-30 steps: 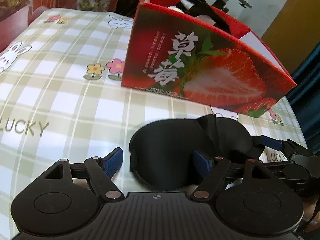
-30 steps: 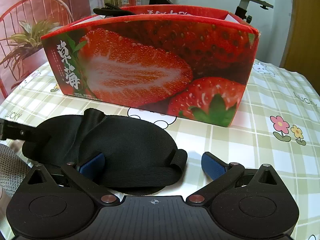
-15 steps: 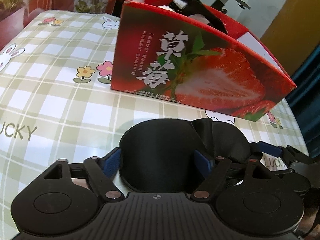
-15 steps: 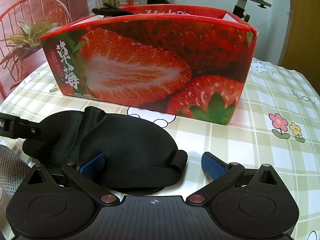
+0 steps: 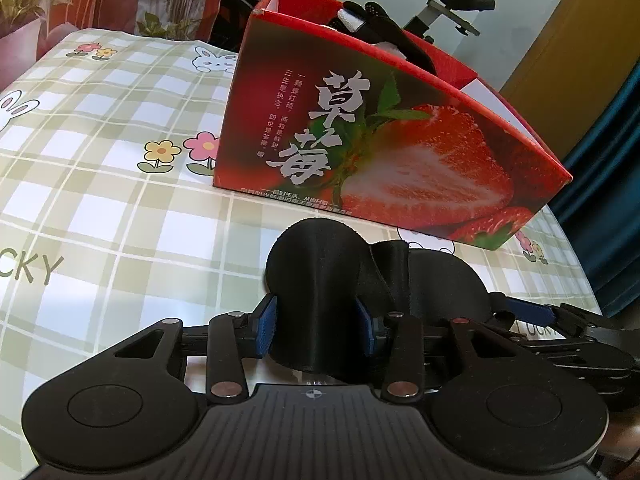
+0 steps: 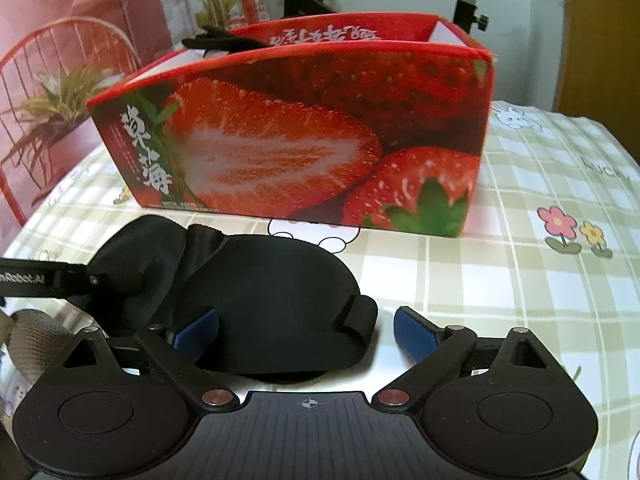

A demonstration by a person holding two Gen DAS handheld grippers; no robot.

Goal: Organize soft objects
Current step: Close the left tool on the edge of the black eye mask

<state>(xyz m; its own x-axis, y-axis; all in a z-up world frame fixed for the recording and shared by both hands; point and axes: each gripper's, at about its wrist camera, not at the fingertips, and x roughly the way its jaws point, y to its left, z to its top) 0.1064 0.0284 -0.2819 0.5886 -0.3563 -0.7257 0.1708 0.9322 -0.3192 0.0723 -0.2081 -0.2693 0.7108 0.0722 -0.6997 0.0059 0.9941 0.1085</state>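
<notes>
Two tongs on one black sleep mask (image 5: 320,280), which lies on the counter (image 5: 100,200) just in front of the strawberry box (image 5: 380,152). Left tongs (image 5: 316,330) are closing, pads already bunching the mask's box-left lobe into a fold; right tongs (image 6: 306,332) are wide, closing slightly, straddling the other lobe and its strap (image 6: 356,320), not pinching yet. Mask looks light, limp and padded, so it should drape; I'd grip the lobes, not the strap.

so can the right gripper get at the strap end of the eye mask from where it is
Probably yes: the strap end of the eye mask already lies between the closing fingers of the right gripper, and nothing blocks it.
</notes>
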